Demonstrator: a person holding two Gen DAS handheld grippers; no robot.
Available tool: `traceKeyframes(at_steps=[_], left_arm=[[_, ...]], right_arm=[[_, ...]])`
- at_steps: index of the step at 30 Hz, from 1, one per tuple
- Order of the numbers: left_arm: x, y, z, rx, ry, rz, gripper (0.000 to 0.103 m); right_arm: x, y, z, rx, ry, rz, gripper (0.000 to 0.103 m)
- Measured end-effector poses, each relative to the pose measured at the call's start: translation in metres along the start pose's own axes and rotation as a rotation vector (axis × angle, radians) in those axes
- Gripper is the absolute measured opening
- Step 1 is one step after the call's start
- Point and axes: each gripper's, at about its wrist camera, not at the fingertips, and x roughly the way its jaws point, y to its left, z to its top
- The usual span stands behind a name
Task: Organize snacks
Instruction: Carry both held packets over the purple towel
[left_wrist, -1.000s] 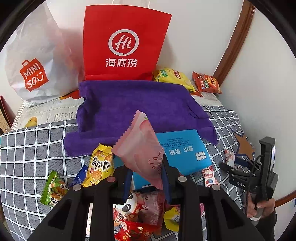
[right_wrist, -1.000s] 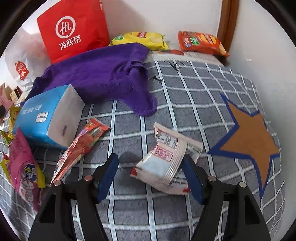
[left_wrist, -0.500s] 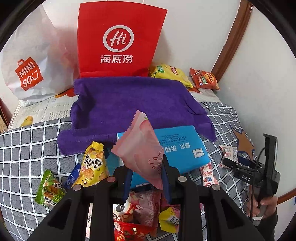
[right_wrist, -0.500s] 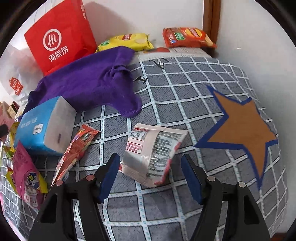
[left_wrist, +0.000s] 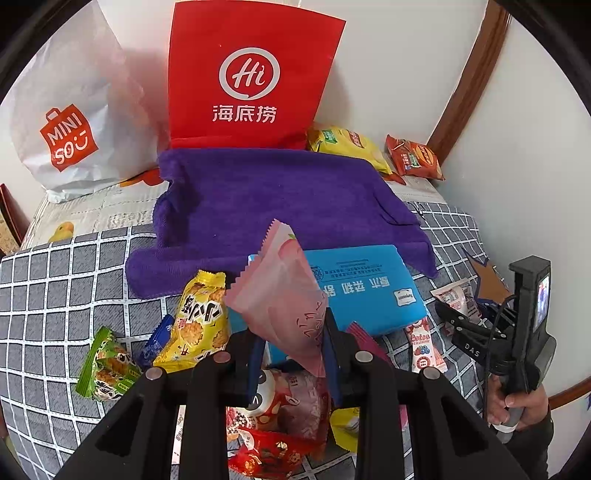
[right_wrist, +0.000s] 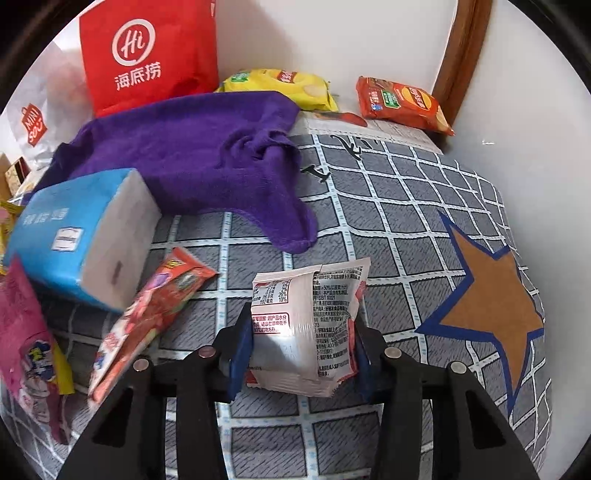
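Observation:
My left gripper (left_wrist: 293, 347) is shut on the lower corner of a pink snack packet (left_wrist: 280, 291), which stands up over a pile of snacks. In the right wrist view, a white snack packet (right_wrist: 306, 306) with printed text stands between the blue pads of my right gripper (right_wrist: 301, 350). Those jaws are closing, and both pads touch the packet's sides. It curls up off the grey checked cloth (right_wrist: 388, 206). The left wrist view shows the same white packet (left_wrist: 456, 299) at far right, with a person's hand (left_wrist: 517, 406) on the handle.
A red bag (left_wrist: 251, 74) and a white MINISO bag (left_wrist: 70, 110) stand against the back wall. A purple towel (left_wrist: 266, 199) and a blue tissue pack (left_wrist: 365, 288) lie mid-table. Yellow (right_wrist: 280, 86) and orange chip bags (right_wrist: 402, 103) sit at the back. Loose snacks (left_wrist: 199, 321) crowd the near left.
The right jaws have narrowed from wide apart onto the white packet, which now stands upright between the pads. The left gripper still holds the pink packet in the same place.

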Motion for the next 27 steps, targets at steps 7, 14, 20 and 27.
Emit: traceKeyframes(at_steps=[7,14,20,27], left_arm=[[-0.013,0.000,0.004,0.008,-0.025,0.002,0.027],[-0.028,0.000,0.022,0.023,-0.066,0.006,0.027],[-0.031,0.005,0.040,0.037,-0.090,0.019,0.027],[-0.021,0.020,0.061,0.027,-0.095,0.024,0.027]], right_arm=[[-0.047,0.011,0.022,0.006,-0.095,0.082,0.046],[-0.079,0.043,0.061,-0.019,-0.161,0.163,0.046],[-0.091,0.073,0.089,-0.066,-0.199,0.212,0.046],[-0.085,0.100,0.125,-0.097,-0.229,0.234,0.046]])
